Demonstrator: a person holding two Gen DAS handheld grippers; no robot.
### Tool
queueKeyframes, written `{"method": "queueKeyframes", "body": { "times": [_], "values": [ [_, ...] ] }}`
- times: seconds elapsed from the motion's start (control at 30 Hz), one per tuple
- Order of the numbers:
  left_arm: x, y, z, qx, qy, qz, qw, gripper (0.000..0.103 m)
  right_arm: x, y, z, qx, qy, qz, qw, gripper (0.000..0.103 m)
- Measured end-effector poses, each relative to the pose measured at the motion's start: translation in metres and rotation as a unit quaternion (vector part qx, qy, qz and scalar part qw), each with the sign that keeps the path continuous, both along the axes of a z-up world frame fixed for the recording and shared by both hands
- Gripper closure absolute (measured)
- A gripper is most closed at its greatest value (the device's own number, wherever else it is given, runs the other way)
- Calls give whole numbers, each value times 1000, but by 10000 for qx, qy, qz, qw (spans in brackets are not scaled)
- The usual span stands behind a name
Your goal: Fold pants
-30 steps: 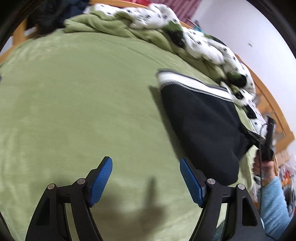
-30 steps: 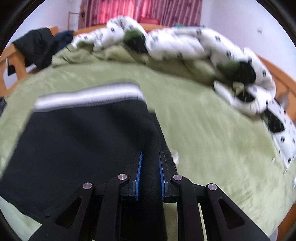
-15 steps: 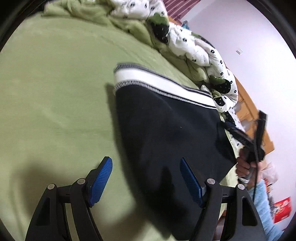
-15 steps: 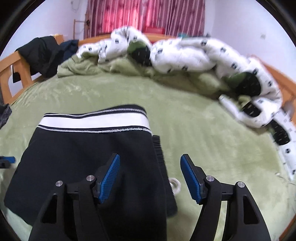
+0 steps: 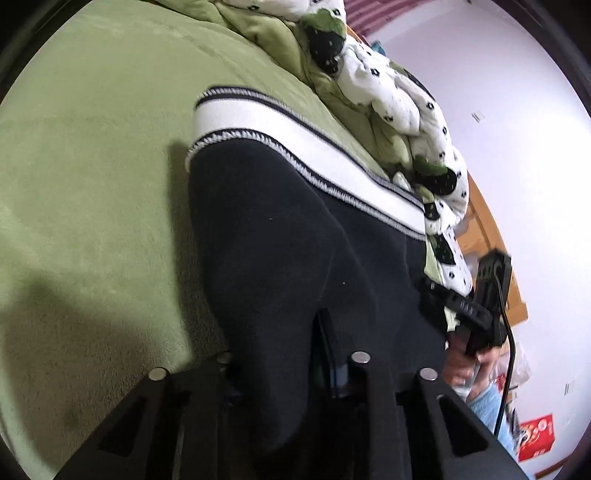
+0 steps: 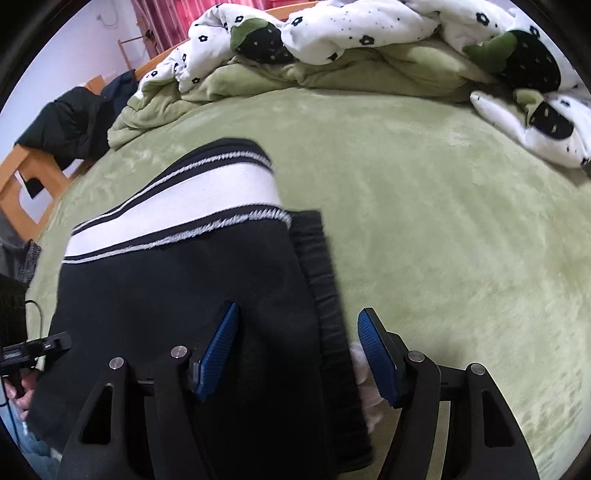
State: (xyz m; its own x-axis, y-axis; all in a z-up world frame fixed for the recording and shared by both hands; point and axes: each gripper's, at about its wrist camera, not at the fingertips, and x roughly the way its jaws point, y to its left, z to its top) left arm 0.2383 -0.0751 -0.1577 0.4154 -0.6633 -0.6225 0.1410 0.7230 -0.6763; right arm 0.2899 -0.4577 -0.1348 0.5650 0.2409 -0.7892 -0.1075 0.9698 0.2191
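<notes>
Nearby, rumpled quilt (image 6: 369, 33) beyond pants (image 6: 177, 295)

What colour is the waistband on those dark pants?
The waistband is white, edged with dark stripes and white stitching; the right wrist view shows it best.

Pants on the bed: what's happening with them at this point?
A person with a tool in each hand is folding black pants with a white striped waistband on a green bed cover. The left tool has just closed on the near edge of the fabric. The right tool stands open over the pants' right edge, its jaws narrowing a little, the blue pads clear of the cloth. A rumpled duvet lies behind.
</notes>
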Motion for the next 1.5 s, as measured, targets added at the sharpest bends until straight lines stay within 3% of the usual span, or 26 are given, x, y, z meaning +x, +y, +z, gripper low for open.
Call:
{"method": "queueKeyframes", "body": {
  "times": [0.07, 0.1, 0.17, 0.2, 0.3, 0.5, 0.63, 0.7, 0.77, 0.83, 0.9, 0.97, 1.1, 1.23, 1.3, 1.43, 1.5],
  "values": [
    [-2, 6, 9, -39, -29, 90, 9999, 92, -3, -1, 1, 136, 125, -40, 9998, 53],
    [-3, 11, 14, -127, -50, 52, 9999, 92, -8, 0, 7, 138, 93, -71, 9998, 67],
    [-6, 23, 22, -308, -67, 14, 9995, 92, -16, 3, 23, 165, -65, -103, 9998, 86],
    [-8, 29, 27, -349, -109, 14, 9993, 92, -25, 8, 35, 393, -108, -63, 9991, 87],
    [-16, 52, 45, -208, -261, 57, 9994, 92, -45, 37, 55, 241, -270, 19, 9993, 88],
    [-36, 145, 82, 423, -597, 319, 9968, 92, -83, 103, 75, 1160, -456, 474, 9911, 89],
    [-36, 188, 71, 849, -207, 464, 9951, 90, -90, 162, 63, 1680, -448, 943, 9802, 89],
    [-32, 195, 43, 1060, 302, 497, 9927, 81, -89, 180, 50, 1623, -408, 1020, 9806, 88],
    [-35, 199, 19, 1174, 659, 530, 9895, 53, -84, 188, 29, 1215, -476, 837, 9879, 84],
    [-50, 202, 18, 1368, 407, 589, 9880, 46, -77, 181, 3, 914, -252, 605, 9937, 79],
    [-70, 202, 24, 1633, 78, 517, 9852, 43, -79, 169, -6, 1196, -181, 490, 9914, 72],
    [-90, 204, 31, 1846, -99, 438, 9818, 43, -85, 170, 6, 875, -79, 299, 9957, 66],
    [-141, 206, 54, 2232, -681, 97, 9724, 43, -108, 179, 38, 369, -184, -98, 9991, 65],
    [-172, 197, 62, 1928, -850, -531, 9761, 43, -135, 174, 70, 887, -224, -472, 9947, 64],
    [-180, 182, 56, 2366, -821, -741, 9653, 43, -146, 180, 76, 1099, -217, -556, 9921, 64],
    [-190, 149, 46, 3557, -1172, -864, 9232, 44, -170, 199, 75, 979, -376, -581, 9928, 61],
    [-196, 150, 44, 3849, -1319, -840, 9096, 44, -176, 206, 67, 974, -280, -469, 9937, 61]
  ]
}}
